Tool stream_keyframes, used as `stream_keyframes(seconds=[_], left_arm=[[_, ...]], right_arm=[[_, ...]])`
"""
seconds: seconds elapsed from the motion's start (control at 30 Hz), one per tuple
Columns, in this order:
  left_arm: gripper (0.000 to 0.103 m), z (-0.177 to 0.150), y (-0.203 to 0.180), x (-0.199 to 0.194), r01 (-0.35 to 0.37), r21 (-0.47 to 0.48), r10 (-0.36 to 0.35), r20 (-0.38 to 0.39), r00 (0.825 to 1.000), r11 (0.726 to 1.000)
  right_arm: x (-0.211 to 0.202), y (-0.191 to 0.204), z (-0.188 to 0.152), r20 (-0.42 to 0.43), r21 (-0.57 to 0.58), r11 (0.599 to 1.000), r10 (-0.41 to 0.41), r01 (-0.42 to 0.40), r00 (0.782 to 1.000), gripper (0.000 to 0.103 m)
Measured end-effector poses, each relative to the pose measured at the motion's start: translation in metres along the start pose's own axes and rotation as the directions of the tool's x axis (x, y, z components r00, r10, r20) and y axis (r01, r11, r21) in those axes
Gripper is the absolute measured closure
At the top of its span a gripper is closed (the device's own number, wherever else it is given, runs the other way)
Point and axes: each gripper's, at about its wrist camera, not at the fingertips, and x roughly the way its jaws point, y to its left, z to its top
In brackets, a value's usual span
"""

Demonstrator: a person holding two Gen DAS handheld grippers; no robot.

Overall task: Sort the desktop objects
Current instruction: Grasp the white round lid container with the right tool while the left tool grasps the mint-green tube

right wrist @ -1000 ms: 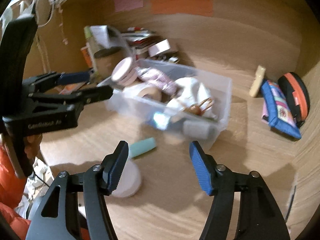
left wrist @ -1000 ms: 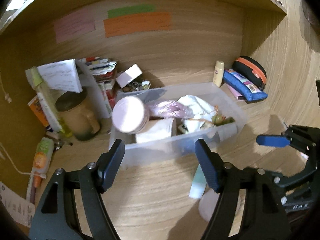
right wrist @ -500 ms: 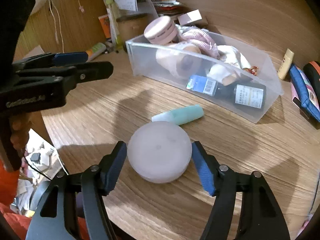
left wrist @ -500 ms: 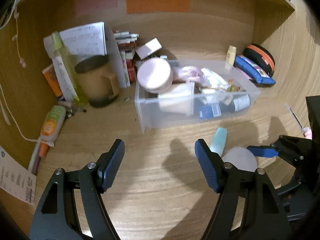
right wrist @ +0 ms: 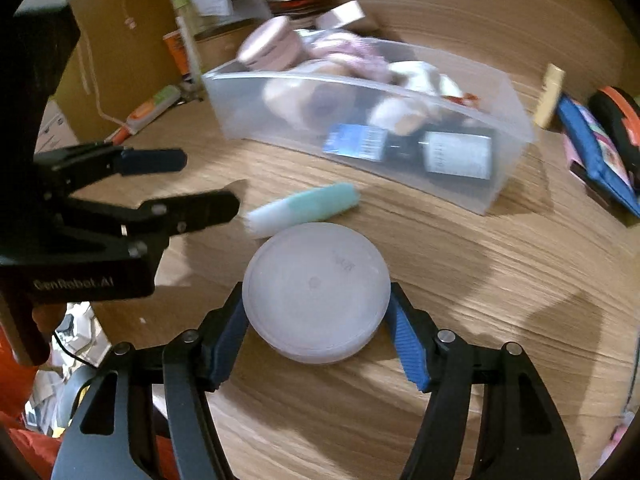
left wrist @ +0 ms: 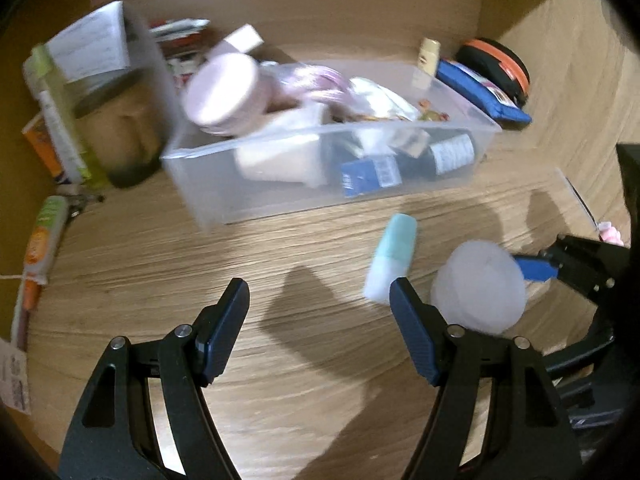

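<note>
A frosted white round jar [right wrist: 316, 292] stands on the wooden desk between the fingers of my right gripper [right wrist: 316, 308]. Its blue pads sit right beside the jar's sides, and I see no squeeze. A teal and white tube [right wrist: 304, 208] lies just behind the jar, in front of the clear plastic bin [right wrist: 496, 184] holding bottles, a pink jar and other items. My left gripper [left wrist: 320, 312] hangs open over bare desk, left of the tube [left wrist: 392, 256] and jar [left wrist: 478, 284], with nothing between its fingers.
A brown mug [left wrist: 120, 136] and papers stand at the back left. An orange and green tube [left wrist: 44, 236] lies along the left wall. A cream bottle [left wrist: 428, 56], a blue pouch [left wrist: 484, 96] and a black and orange case [left wrist: 496, 64] sit at the back right.
Both grippers have come down toward the desk. The right one has dropped around the white jar, which now sits between its fingers. The left gripper is lower and still open.
</note>
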Motion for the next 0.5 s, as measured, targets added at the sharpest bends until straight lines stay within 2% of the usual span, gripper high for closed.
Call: stream_keyframes(seconds=[0.3, 0.37, 0.43, 0.5], left_arm=[[0.031, 0.013, -0.03, 0.027, 0.055, 0.08, -0.051, -0.054, 0.997, 0.995], [0.038, 0.016, -0.033, 0.032, 0.065, 0.089, -0.059, -0.068, 0.996, 0.994], [0.051, 0.019, -0.036, 0.04, 0.074, 0.096, -0.064, -0.097, 0.993, 0.993], [0.058, 0.022, -0.037, 0.04, 0.076, 0.1, -0.067, -0.086, 0.994, 0.992]], right_arm=[[-0.014, -0.044, 0.002, 0.022, 0.078, 0.996, -0.052, 0.05, 0.998, 0.04], [-0.017, -0.049, 0.002, 0.033, 0.091, 0.994, -0.059, 0.056, 0.998, 0.04], [-0.02, -0.054, 0.001, 0.043, 0.097, 0.993, -0.071, 0.067, 0.997, 0.04], [-0.024, -0.057, 0.0, 0.052, 0.102, 0.992, -0.076, 0.071, 0.996, 0.04]])
